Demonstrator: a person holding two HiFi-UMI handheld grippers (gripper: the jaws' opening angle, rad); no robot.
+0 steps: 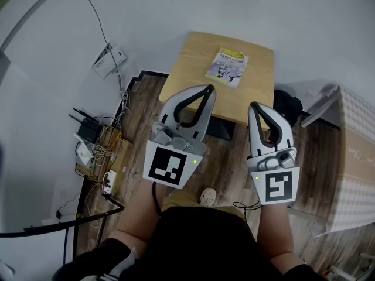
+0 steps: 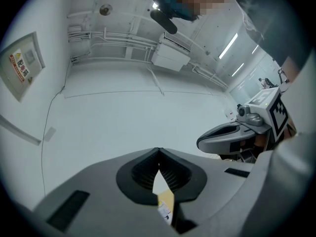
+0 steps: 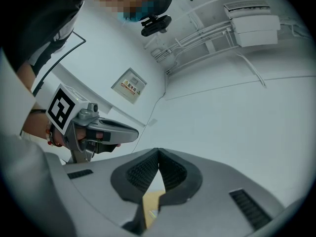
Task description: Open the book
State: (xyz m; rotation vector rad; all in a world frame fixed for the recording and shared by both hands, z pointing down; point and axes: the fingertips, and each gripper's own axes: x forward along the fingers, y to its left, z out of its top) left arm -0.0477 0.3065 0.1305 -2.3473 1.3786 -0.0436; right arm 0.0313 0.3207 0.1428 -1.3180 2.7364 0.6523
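The left gripper is closed, its two jaws meeting at the tips with nothing between them. The right gripper is closed and empty in the same way. The book lies flat and shut on the small wooden table. It is ahead of both grippers and apart from both, a little right of the left one's tips and a little left of the right one's.

It looks like a thin paperback, so I judge it light, with a soft cover that bends easily and may slide on the smooth wood. The head view is too small to tell which long edge is the spine. The place to take hold is the free edge of the cover, while the other gripper presses the book down near the spine.
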